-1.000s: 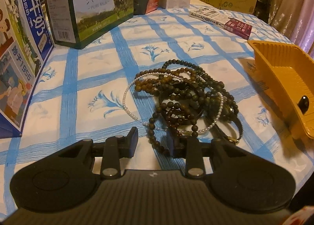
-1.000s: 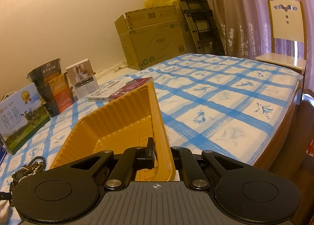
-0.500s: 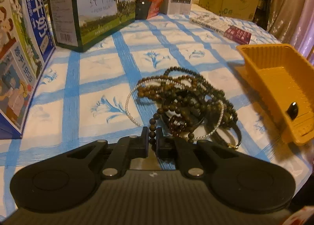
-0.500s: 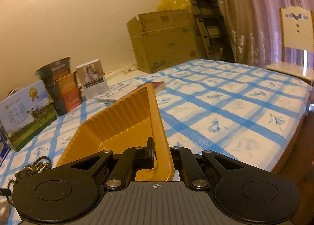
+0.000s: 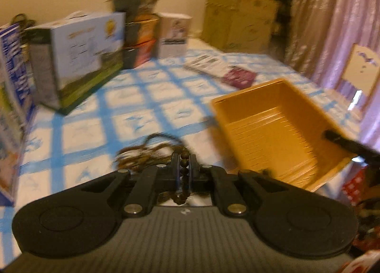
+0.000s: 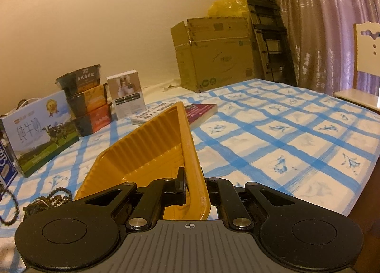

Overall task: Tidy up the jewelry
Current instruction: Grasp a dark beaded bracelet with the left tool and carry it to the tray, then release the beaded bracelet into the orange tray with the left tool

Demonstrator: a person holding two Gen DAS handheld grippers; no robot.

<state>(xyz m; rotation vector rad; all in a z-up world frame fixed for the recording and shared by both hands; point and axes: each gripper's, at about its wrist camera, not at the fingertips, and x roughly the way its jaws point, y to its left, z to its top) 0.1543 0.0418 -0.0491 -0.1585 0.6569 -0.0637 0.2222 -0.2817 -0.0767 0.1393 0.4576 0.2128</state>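
My left gripper [image 5: 184, 173] has its fingers pressed onto a strand of dark wooden beads [image 5: 183, 179], which runs between the pads and loops down behind them, while the rest of the tangled jewelry pile [image 5: 148, 153] lies on the blue-checked bedspread [image 5: 133, 104] just ahead. My right gripper [image 6: 193, 186] pinches the near rim of the yellow plastic tray [image 6: 152, 151], one finger inside the wall and one outside, and the tray looks tipped up on that edge. The main risk is the tangle: the strand I hold seems knotted into the other bracelets, so pulling it toward the tray could drag the whole clump along, or snag and slip a bead out of my grip. The left view is smeared with motion, so I can't tell how many beads actually sit between the pads; if it is only one, the round surface could roll free. A hard tug might also snap an elastic cord and scatter beads across the bed. On the right, the thin ribbed wall may flex under my pinch, and if the tray tilts further, anything dropped in could slide to the low corner or spill over the rim. The tray also sits near the bed's edge, so a slip there could send it to the floor.
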